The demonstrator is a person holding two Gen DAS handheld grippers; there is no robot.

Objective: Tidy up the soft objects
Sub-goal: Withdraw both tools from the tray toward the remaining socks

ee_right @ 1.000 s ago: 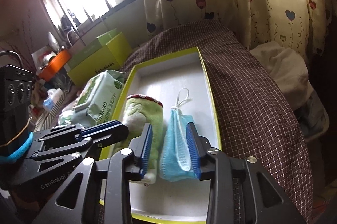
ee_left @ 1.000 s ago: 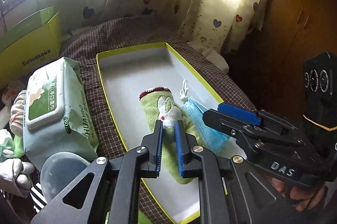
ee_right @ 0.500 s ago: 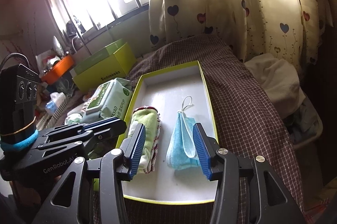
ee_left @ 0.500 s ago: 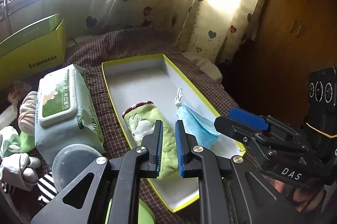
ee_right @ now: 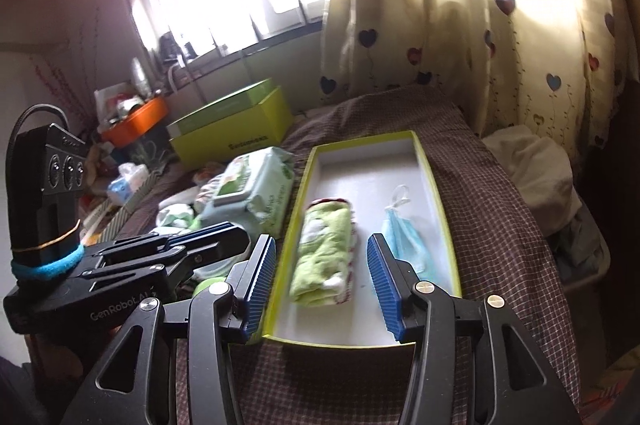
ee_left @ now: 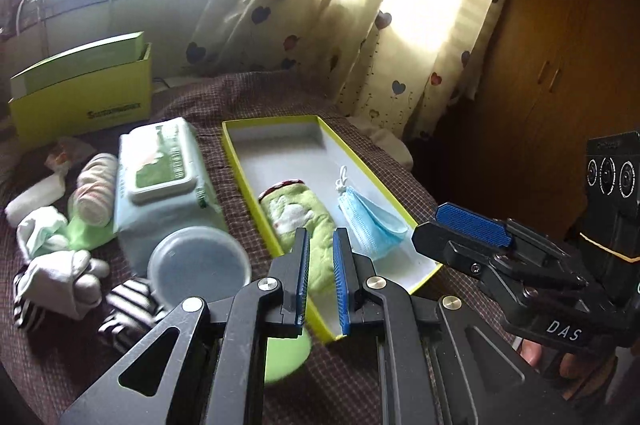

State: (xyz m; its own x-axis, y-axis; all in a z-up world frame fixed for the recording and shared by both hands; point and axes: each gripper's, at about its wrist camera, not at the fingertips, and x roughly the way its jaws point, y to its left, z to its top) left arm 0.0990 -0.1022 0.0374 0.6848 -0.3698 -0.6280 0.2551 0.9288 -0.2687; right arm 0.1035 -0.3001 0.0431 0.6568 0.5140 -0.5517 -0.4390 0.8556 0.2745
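A long tray (ee_left: 280, 153) with a yellow-green rim and white floor lies on the checked cloth. In it a rolled green towel (ee_left: 296, 209) lies left of a folded blue face mask (ee_left: 372, 221). My left gripper (ee_left: 320, 237) hovers over the tray's near end. Its blue pads stand nearly together with nothing between them. In the right wrist view the towel (ee_right: 320, 265) and the mask (ee_right: 404, 237) lie free in the tray (ee_right: 368, 165). My right gripper (ee_right: 322, 245) hangs above them, jaws wide and holding nothing.
Left of the tray lie a pack of wet wipes (ee_left: 164, 185), a clear round container (ee_left: 198, 265), rolled socks (ee_left: 92, 189) and striped socks (ee_left: 124, 313). A yellow-green box (ee_left: 80, 105) stands at the back. Heart-print curtains (ee_left: 360, 5) and a wooden wardrobe (ee_left: 560, 65) close the far side.
Both grippers have drawn back and up from the tray. The right jaws have spread wider and come away from the mask. Towel and mask stay in the tray.
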